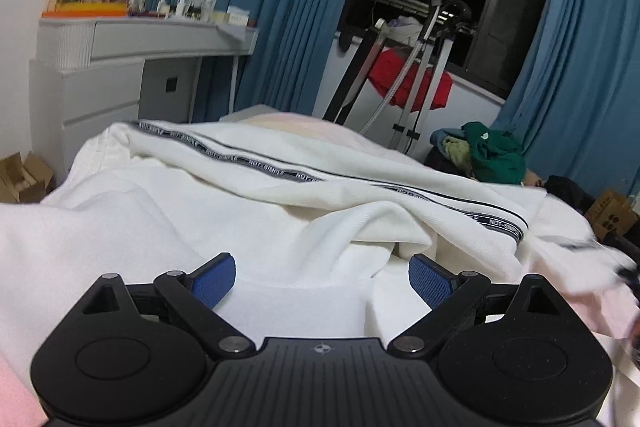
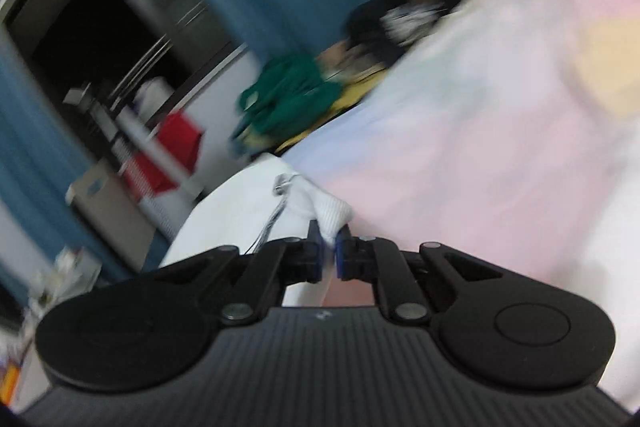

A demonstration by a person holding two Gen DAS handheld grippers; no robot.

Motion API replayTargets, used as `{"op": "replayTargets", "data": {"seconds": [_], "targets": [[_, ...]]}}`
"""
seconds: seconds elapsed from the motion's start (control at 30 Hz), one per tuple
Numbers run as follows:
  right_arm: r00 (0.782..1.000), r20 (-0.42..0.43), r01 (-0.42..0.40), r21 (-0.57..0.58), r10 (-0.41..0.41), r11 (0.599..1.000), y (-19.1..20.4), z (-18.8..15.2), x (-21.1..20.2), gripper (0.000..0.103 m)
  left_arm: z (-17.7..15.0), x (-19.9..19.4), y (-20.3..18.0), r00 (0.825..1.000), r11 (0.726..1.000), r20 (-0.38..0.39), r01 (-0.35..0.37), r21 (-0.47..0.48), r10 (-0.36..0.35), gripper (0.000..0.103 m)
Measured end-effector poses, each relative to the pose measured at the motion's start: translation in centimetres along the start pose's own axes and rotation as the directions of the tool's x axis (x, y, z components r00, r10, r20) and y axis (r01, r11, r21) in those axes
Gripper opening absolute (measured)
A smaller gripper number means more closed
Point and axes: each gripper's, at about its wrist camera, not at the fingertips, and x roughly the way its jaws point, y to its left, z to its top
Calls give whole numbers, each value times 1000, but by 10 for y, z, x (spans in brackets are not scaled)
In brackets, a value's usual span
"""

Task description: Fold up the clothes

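While my left tongs (image 1: 322, 277) hang released, blue pads wide apart and gripping nothing, the left wrist view shows the white track pants (image 1: 280, 187) spread over the bed (image 1: 600, 311), one leg laid across with its black lettered side stripe (image 1: 304, 175) running from far left toward near right. The cloth bunches into a raised fold just beyond my pads. To fold well from here, I judge I should take a flat edge low with this side and keep the stripe straight, so the leg lands square instead of twisted. Beyond the bed stand a grey dressing table (image 1: 120, 67), blue curtains (image 1: 580, 67), a metal stand draped with a red cloth (image 1: 412, 85) and a loose heap topped by a green garment (image 1: 496, 155). Cardboard boxes (image 1: 24, 177) sit at the far left; I cannot tell what is in them.

In the right wrist view, badly blurred, my right tongs (image 2: 329, 259) are clenched on a ribbed white cuff (image 2: 334, 217) of the pants, a drawcord (image 2: 276, 215) dangling beside it. The pink pastel bedsheet (image 2: 500, 167) fills the right side. I judge a slow, level carry would keep the cuff from slipping out of so small a bite. The green garment (image 2: 288, 99) shows again; no container is legible here.
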Motion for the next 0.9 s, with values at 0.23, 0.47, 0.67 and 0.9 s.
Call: {"op": "replayTargets", "data": {"seconds": [0.23,0.47,0.67,0.9], "targets": [[996,32,74,149,-79,986,-87,33,-20,9,-7,-4,-11,999,1000,-27,-20,15,20,95],[991,38,115,226,-127,967,-139,51,-18,8,-7,-13,-17,999,999,-16,-28,25,28,95],[985,35,152,285,-168,947,-182,66,-15,9,-14,-12,-28,999,998,-42,-22,65,25,95],[975,-30,220,216,-218,951,-166,63,-16,17,-13,-12,-38,998,995,-53,-17,101,23,95]]}}
